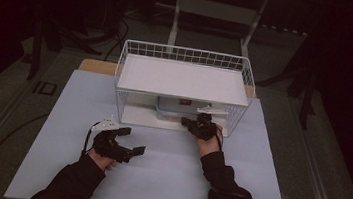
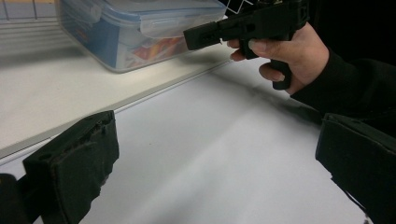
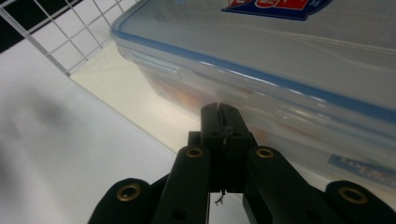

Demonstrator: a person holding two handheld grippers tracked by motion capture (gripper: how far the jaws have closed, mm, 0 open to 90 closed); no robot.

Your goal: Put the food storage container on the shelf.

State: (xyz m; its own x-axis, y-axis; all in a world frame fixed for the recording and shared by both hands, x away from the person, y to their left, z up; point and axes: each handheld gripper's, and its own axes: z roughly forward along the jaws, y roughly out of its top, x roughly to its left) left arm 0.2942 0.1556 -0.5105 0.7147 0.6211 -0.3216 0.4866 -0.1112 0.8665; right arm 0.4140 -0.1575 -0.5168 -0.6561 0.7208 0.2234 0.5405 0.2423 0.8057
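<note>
Two grippers are in play, and I read the work as getting the lidded container (image 1: 179,111) out from the lower level of the white wire rack (image 1: 187,55). I'm at the approach step: the right gripper (image 3: 219,109) has its jaws pressed together with nothing between them, and its tip sits at the front wall of the container, just under the blue-edged lid. Whether the tip actually touches the plastic I cannot tell; it looks touching or a hair off. The left gripper (image 2: 210,154) hangs over the bare white surface (image 1: 165,179) with its jaws spread wide and nothing in them, well apart from the container.

The container stands upright on the rack's bottom board (image 2: 42,98), lid up, tucked beneath the upper shelf and toward the right half of the rack. In the high view its long axis runs left to right, parallel to the rack's open front, so a long side faces me. The red label on the lid shows in the right gripper view.

Next, I judge I need to part the right jaws and find something to bite, the lid's rim or a clip tab, or else hook the front wall and drag it toward me. The low shelf overhead leaves little room, so the pull should stay level and straight out.
</note>
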